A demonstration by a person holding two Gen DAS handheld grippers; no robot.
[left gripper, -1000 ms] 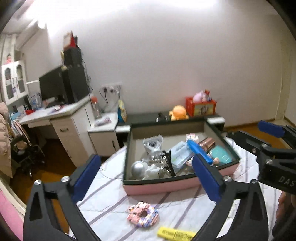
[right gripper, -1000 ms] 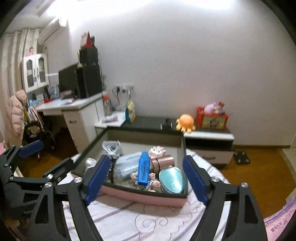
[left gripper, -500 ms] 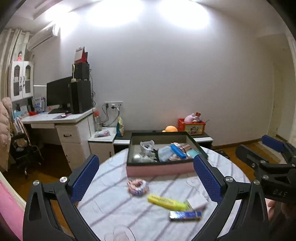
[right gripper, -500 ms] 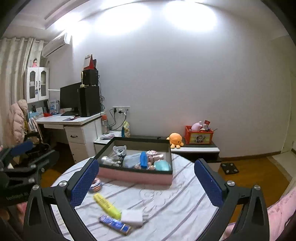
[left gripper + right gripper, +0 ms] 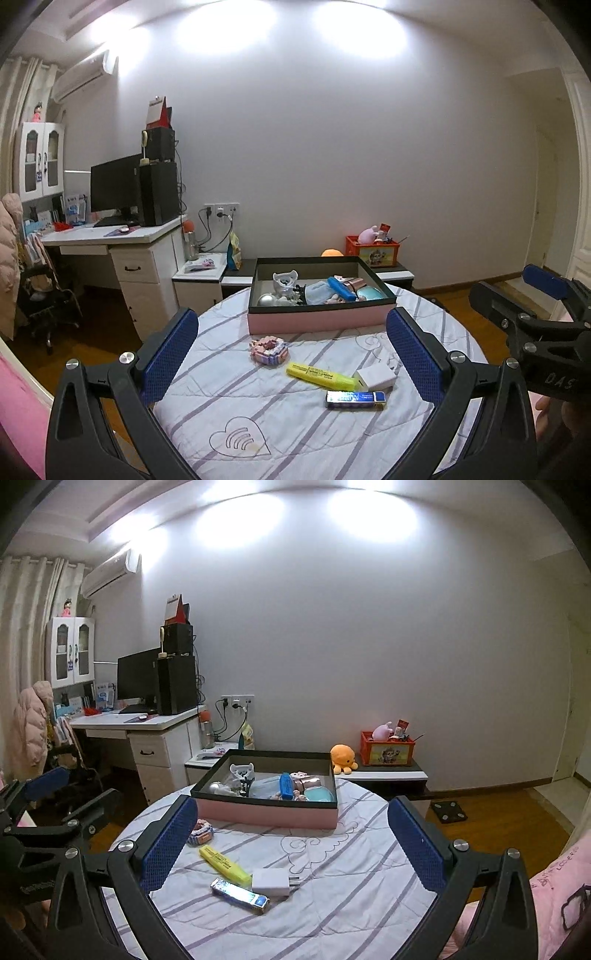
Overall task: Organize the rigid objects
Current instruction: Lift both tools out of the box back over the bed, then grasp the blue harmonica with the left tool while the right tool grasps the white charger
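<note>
Both the left gripper [image 5: 291, 354] and the right gripper [image 5: 290, 840] are spread wide with nothing between the blue pads. On the round striped-cloth table [image 5: 295, 432], the pink-sided, dark-rimmed shallow box [image 5: 319, 321] sits at the far edge, crammed with small stuff. Nearer lie a pink beaded bracelet [image 5: 269, 350], a yellow highlighter [image 5: 319, 375], a white charger plug [image 5: 375, 377] and a shiny blue flat bar [image 5: 355, 399], the last three close together.
</note>
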